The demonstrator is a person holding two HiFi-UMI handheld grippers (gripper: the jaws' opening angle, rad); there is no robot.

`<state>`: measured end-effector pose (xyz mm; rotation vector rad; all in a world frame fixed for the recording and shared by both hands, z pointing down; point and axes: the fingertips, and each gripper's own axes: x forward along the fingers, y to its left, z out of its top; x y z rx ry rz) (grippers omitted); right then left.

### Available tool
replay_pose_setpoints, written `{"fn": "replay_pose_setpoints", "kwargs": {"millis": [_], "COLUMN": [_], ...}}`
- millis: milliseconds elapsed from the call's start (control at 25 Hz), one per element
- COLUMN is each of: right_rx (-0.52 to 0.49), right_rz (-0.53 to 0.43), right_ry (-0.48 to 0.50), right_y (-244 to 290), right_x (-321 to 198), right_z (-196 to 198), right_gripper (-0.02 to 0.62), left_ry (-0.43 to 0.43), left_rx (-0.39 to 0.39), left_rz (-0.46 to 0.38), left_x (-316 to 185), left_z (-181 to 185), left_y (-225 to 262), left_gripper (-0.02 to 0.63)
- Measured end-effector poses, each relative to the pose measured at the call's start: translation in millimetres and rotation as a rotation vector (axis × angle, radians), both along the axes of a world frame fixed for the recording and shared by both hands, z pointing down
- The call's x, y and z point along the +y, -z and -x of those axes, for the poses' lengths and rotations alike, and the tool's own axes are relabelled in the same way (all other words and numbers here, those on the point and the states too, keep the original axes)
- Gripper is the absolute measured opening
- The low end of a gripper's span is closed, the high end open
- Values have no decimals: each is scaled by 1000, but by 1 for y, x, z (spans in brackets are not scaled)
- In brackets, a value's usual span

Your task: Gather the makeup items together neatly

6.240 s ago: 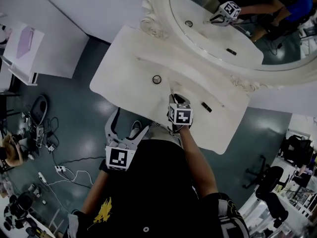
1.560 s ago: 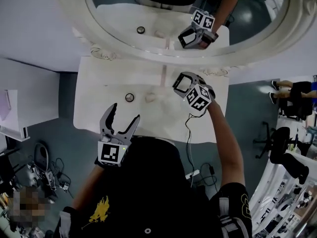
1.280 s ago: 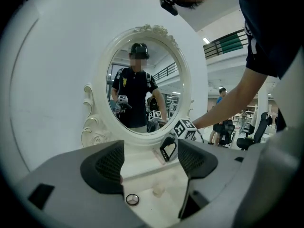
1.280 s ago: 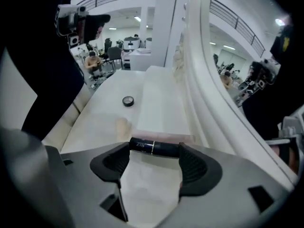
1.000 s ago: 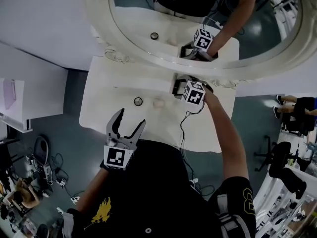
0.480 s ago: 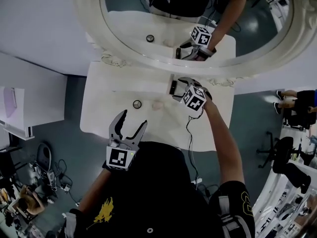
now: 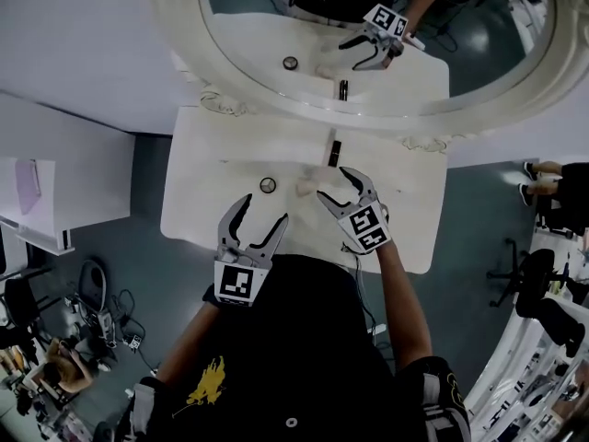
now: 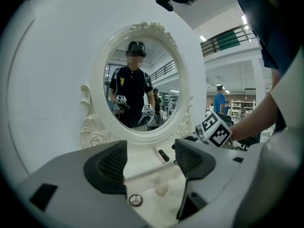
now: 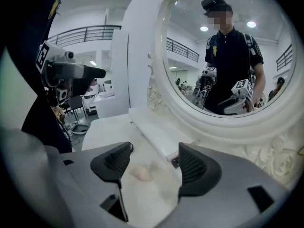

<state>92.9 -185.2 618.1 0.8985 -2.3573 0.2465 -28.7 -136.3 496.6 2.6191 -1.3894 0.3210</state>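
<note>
Right gripper (image 7: 339, 184) has backed off the black tube (image 7: 335, 148) by the mirror on the desk (image 7: 193, 215); left gripper view: left gripper (image 8: 149, 158) jaws wide, empty, compact (image 8: 135, 200) and sponge (image 8: 162, 189) lying apart; right gripper view: jaws just narrowed, still apart, empty, so gathering looks only partly done.

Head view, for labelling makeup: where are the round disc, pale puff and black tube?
round disc (image 7: 268, 185), head view, its centre
pale puff (image 7: 304, 188), head view, its middle
black tube (image 7: 335, 147), head view, mid-length
</note>
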Motion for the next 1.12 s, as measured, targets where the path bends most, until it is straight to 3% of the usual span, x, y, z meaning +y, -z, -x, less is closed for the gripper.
{"fn": "replay_pose_setpoints", "kwargs": {"millis": [80, 160, 400, 520, 640, 880, 1120], "right_rx": [-20, -23, -20, -21, -51, -120, -142], "right_rz": [5, 4, -16, -5, 26, 71, 91], "right_ry": [9, 30, 25, -6, -91, -329, -474], "right_y": [2, 0, 3, 14, 25, 14, 22], "right_x": [15, 24, 26, 32, 48, 51, 78], "right_z": [18, 31, 39, 38, 24, 13, 5], "right_gripper": [331, 331, 330, 328, 323, 294, 278], "left_ry": [7, 3, 10, -75, -154, -350, -409], "left_rx": [16, -18, -62, -118, -216, -307, -446], "left_rz": [-12, 29, 59, 88, 139, 307, 354], "left_x": [1, 4, 7, 10, 9, -7, -29], "left_z": [2, 6, 27, 31, 39, 31, 22], "left_y": [3, 0, -5, -33, -85, -182, -249], "left_gripper": [324, 324, 324, 324, 322, 324, 319]}}
